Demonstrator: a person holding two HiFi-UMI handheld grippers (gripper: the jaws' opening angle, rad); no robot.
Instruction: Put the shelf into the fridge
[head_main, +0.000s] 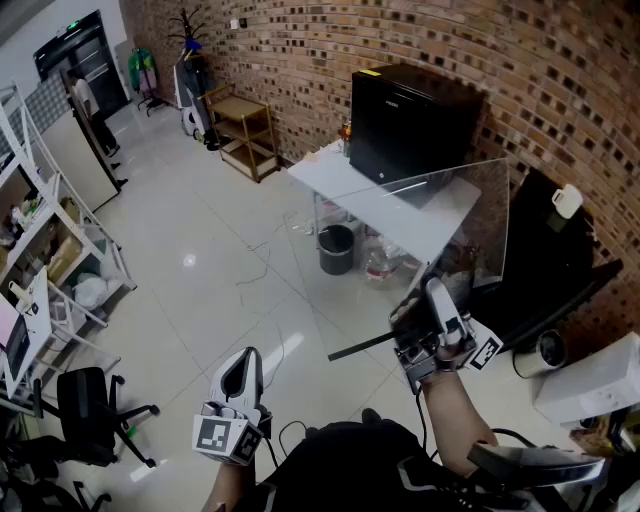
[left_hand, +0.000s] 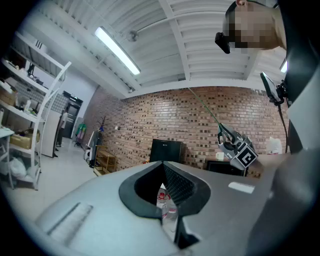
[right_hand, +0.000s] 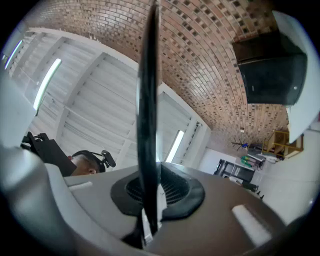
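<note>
Room: brick wall (head_main: 450, 50) at the back, pale glossy floor (head_main: 200, 260).
Shelf: a clear glass shelf (head_main: 450, 220) with a dark edge, held up in the air on its edge in front of the person, outside the fridge.
Right gripper: the right gripper (head_main: 435, 305) tilts upward, its ribbed fingers (right_hand: 177, 192) pinching the shelf's near lower edge.
Fridge: a small black fridge (head_main: 410, 125) stands on a grey table (head_main: 340, 180) against the brick wall; its front looks closed.
Left gripper: the left gripper (head_main: 243, 365) is low and to the left, well apart from the shelf, its fingers (left_hand: 177, 185) pressed together on nothing.
Under the table: a dark bin (head_main: 337, 248) and some bottles.
Further off: a wooden rack (head_main: 245, 130) by the wall, a white metal rack (head_main: 60, 220) at the left, a black office chair (head_main: 85, 410) below it.
</note>
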